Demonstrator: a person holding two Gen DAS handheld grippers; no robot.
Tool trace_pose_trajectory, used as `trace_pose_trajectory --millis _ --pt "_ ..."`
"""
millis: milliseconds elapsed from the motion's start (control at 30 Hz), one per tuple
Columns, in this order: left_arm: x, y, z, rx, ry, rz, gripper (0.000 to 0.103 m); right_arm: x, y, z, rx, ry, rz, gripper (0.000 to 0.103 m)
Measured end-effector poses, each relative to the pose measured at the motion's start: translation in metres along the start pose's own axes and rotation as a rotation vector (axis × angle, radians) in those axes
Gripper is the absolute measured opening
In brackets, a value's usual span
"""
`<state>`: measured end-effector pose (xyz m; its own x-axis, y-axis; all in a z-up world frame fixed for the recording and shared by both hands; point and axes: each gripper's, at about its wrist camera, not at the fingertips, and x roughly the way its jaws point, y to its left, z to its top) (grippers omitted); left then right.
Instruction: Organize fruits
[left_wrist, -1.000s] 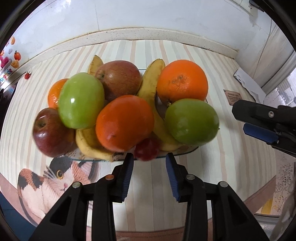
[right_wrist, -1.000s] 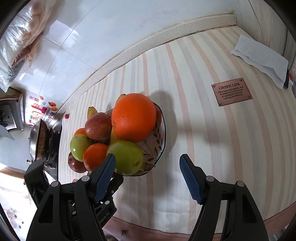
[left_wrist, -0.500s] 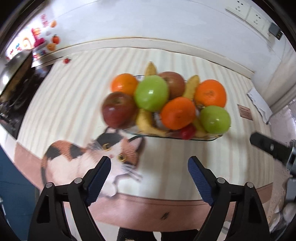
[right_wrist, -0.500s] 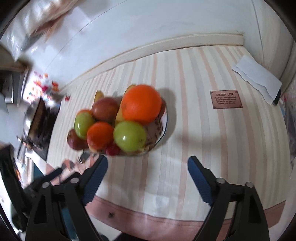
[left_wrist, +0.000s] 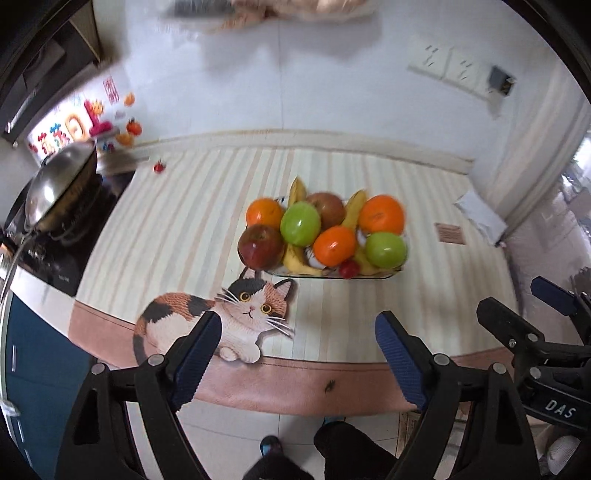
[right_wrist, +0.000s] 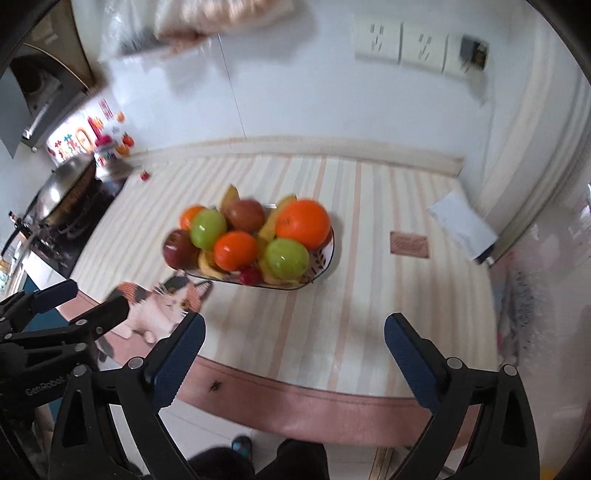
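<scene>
- A shallow fruit dish (left_wrist: 391, 274) stood near the middle of the striped tabletop (left_wrist: 177, 236), heaped with fruit and holding all of it.
- In the left wrist view, a dark red apple (left_wrist: 260, 246) sat at the pile's 9 o'clock edge, a green apple (left_wrist: 300, 223) just beside it, and a second green apple (left_wrist: 386, 249) at 4 o'clock.
- Three oranges showed: one (left_wrist: 265, 213) at 10 o'clock, one (left_wrist: 335, 246) at the front centre, the largest (left_wrist: 382, 215) at 2 o'clock.
- Bananas (left_wrist: 297, 260) threaded between them; a small red fruit (left_wrist: 348, 268) lay at the 6 o'clock rim.
- A cat-shaped mat (left_wrist: 221, 317) lay at the tabletop's near edge, its ears touching the dish.
- The left gripper (left_wrist: 297, 349) hovered over that near edge, jaws spread wide and holding nothing.
- The right gripper (right_wrist: 294, 345) likewise hung clear of the dish, jaws spread and empty.
- A folded white cloth (right_wrist: 461, 221) and a small brown plaque (right_wrist: 409, 245) lay at 3 o'clock of the dish, well apart from it.
</scene>
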<state>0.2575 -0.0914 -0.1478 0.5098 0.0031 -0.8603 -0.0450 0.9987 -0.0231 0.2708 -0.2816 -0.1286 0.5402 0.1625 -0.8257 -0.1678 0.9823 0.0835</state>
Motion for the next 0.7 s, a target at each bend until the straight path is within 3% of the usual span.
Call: trace_pose_trajectory --millis 367,700 --pt "-0.123 0.043 -0.056 0.097 -0.13 -0.066 0.085 -0.16 0.076 -0.07 0.089 -0.165 -0.065 0.102" --pt "-0.218 0.073 -0.11 0.082 -0.223 -0.063 0.085 -0.262 0.122 -0.131 0.111 -0.24 -0.066 0.103"
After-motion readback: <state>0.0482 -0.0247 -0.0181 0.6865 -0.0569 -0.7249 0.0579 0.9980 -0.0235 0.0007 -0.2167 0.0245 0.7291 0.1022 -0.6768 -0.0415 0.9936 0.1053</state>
